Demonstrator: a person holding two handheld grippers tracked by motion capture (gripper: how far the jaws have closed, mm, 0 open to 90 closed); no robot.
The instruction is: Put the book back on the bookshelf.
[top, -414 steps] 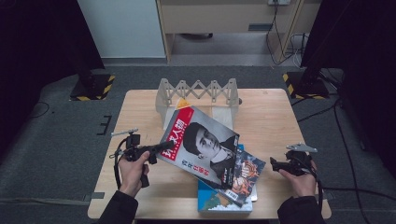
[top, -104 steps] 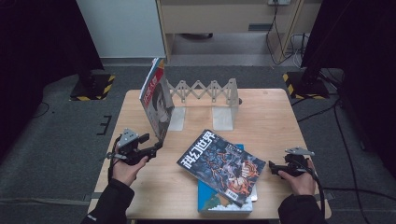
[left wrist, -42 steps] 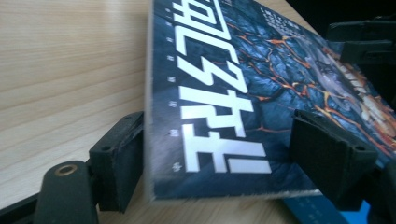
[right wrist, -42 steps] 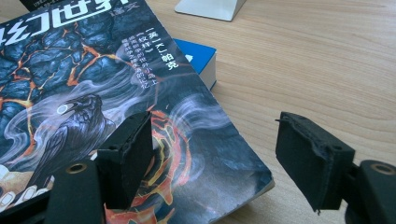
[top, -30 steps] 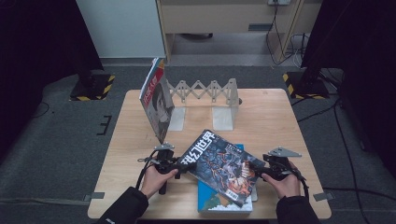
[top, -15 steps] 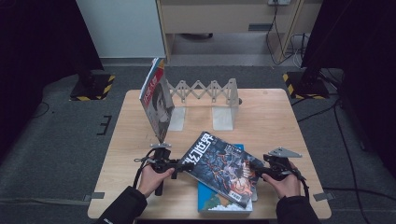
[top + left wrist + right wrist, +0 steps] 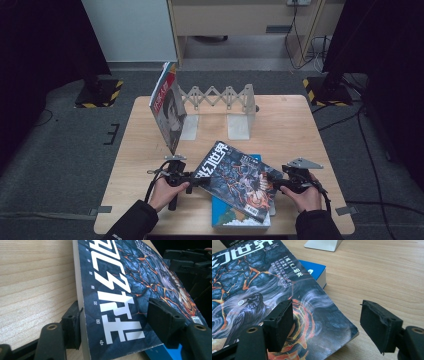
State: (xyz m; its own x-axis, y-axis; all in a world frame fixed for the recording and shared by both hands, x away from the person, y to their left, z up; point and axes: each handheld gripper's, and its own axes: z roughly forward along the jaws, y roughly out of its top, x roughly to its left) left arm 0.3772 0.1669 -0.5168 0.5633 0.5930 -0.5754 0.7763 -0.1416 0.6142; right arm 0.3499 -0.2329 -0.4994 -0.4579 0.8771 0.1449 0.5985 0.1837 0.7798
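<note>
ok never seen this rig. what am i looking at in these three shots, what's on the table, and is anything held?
No robot here: a person holds a hand-operated two-jaw gripper in each hand. The high view looks down on the table; the other two come from cameras riding on the grippers, looking along their black jaws.

On the table: a dark magazine lying on a blue book, a metal accordion book rack, and another magazine standing against the rack's left end.

The left gripper has its jaws open around the dark magazine's spine edge, one jaw below and one above. The right gripper is open at the opposite corner, one jaw over the cover. Neither has closed, so nothing is held yet.
</note>
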